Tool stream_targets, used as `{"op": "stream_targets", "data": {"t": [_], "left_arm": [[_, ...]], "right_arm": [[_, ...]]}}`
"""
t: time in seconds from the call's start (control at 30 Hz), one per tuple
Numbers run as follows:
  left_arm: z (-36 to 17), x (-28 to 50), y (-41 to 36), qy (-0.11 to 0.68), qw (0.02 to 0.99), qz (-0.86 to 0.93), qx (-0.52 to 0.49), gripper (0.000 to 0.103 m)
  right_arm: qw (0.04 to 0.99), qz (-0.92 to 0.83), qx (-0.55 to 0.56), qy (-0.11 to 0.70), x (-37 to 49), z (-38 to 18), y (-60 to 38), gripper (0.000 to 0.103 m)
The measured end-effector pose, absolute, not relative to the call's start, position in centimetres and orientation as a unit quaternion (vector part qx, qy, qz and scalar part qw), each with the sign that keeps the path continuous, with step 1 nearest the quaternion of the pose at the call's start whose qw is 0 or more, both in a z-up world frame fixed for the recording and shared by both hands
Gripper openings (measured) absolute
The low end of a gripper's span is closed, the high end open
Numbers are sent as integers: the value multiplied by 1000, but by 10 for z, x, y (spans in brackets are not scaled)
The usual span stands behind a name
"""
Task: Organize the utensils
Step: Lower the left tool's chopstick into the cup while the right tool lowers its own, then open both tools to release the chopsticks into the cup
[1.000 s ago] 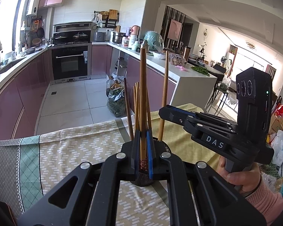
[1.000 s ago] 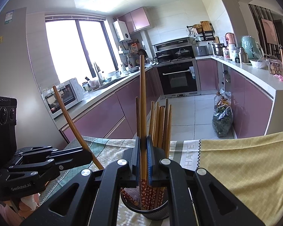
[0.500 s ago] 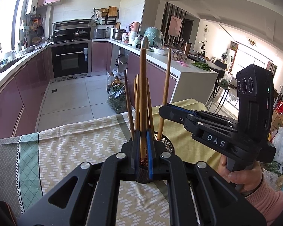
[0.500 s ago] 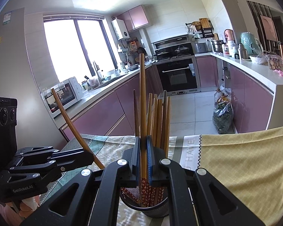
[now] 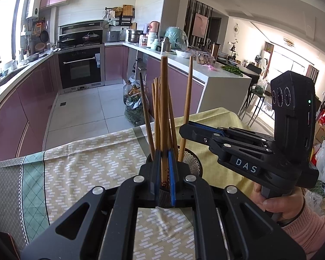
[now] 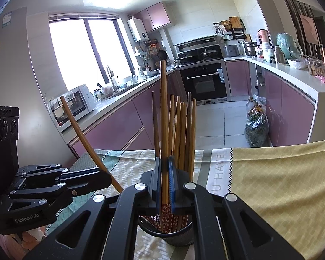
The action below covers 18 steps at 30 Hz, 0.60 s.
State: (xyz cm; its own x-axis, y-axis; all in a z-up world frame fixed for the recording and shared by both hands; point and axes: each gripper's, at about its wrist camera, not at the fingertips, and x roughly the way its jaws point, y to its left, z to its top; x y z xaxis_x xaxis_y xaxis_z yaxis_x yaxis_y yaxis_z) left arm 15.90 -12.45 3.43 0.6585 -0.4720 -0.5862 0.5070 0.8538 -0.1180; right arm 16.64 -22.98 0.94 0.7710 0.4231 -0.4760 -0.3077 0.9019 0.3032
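Chopsticks are being handled: one is pinched upright in the closed left tongs, another likewise in the closed right tongs, both above the mesh holder. Light, stiff, probably slick; gripping low near the patterned end is judged steadiest.

Showing smooth, satin-finished wood on the chopsticks, with a printed red pattern near their lower ends. Reading as dark perforated metal mesh on the utensil holder. Looking matt black plastic on the left tool and right tool, with blue rubbery pads and bright metal rivets. Lying soft and woven on the tablecloth.
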Motion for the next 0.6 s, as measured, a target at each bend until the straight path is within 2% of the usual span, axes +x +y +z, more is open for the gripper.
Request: {"op": "stream_targets", "data": {"t": [0.6], "left_arm": [[18, 174, -141, 327, 906, -266, 50, 7]], "right_arm": [[932, 199, 98, 288, 169, 2, -228, 6]]}}
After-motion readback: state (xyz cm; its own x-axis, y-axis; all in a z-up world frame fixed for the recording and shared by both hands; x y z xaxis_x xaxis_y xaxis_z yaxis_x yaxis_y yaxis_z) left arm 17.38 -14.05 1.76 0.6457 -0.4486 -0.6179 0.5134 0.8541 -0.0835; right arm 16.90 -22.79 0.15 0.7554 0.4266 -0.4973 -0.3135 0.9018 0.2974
